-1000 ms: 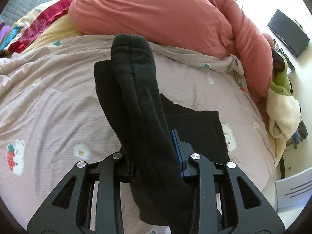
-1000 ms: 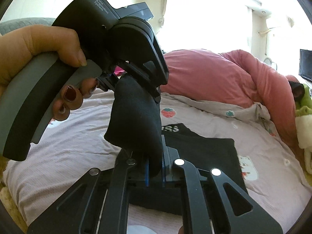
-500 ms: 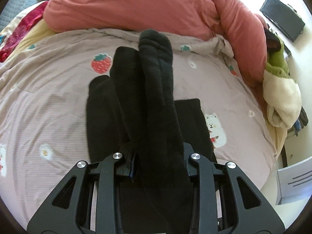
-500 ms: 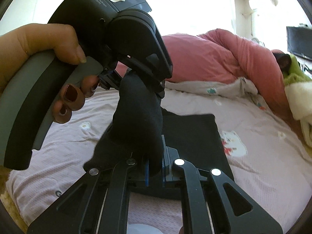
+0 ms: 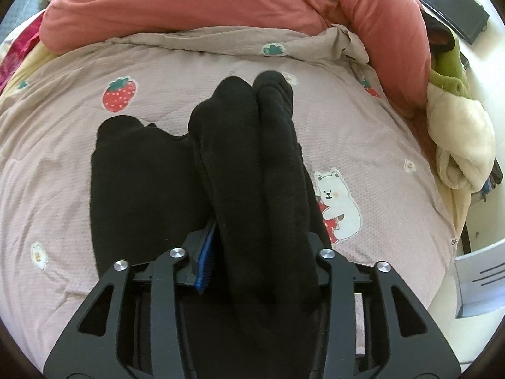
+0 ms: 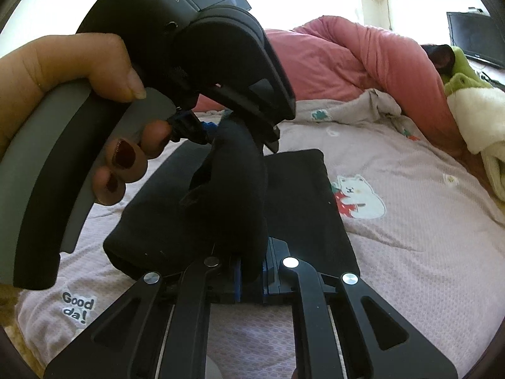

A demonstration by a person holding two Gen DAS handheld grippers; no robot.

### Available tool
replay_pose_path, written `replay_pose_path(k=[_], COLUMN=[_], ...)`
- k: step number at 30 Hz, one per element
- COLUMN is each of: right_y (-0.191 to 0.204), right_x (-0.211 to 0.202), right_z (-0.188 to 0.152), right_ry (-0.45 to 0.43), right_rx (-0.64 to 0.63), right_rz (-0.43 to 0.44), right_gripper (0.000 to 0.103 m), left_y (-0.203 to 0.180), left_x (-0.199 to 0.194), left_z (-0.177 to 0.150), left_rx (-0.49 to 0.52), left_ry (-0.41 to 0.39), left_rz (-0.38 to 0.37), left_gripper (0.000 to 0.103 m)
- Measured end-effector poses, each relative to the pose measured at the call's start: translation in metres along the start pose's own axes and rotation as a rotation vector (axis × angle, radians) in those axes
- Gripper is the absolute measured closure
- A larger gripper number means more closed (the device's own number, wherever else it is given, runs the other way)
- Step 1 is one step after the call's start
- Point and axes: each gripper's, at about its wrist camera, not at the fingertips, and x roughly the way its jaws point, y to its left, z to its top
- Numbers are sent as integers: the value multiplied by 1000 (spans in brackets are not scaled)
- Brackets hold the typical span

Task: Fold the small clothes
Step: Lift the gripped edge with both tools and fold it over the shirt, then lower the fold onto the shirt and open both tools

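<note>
A pair of black fleece socks (image 5: pixel 252 164) is held between both grippers above the bed. My left gripper (image 5: pixel 255 252) is shut on one end of the socks; the socks hide its right finger. My right gripper (image 6: pixel 251 271) is shut on the other end (image 6: pixel 233 195), and faces the left gripper's body (image 6: pixel 202 50) held in a hand. Below lies a folded black garment (image 6: pixel 303 195), also in the left wrist view (image 5: pixel 139 177), flat on the pink printed bedsheet (image 5: pixel 378 145).
A bulky pink duvet (image 5: pixel 221 3) lies along the back of the bed. A green and cream plush toy (image 5: pixel 457 120) sits at the right edge. A black monitor (image 6: pixel 473 38) stands beyond it. White paper (image 5: pixel 479 281) lies off the bed's right side.
Both grippers moved lower and left over the bed with the socks. The folded black garment now lies right under them, and the socks' end droops down toward it.
</note>
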Motion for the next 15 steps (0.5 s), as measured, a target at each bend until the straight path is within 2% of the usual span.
replay_pose_path(k=[3,4,6,9,12,15], right_y=[-5,-7,-11,-26,-43,-56], right_x=[2,2,4,11,16,19], right_z=[-2,-3,-5,-10,-16,-19], right_ry=[9,14,30,77,110,126], right_rx=[15,22,41,126,246,360], right_rz=[-5,-4,-12,7,64,123], right_gripper=[95,95,95,94,93,90], left_y=[-5,-6,-9,-12,1,25], left_x=[3,4,5,-4,-20,-34], left_z=[1,1,2,-1,-4,-14], left_rx=[11,9,-1,23,3,-6], left_ry=[4,2,3,-29,-82,-129], left_rz=[-4,-27,-76,-102,-118,-32], left_gripper=[60,48,33,33,33,33])
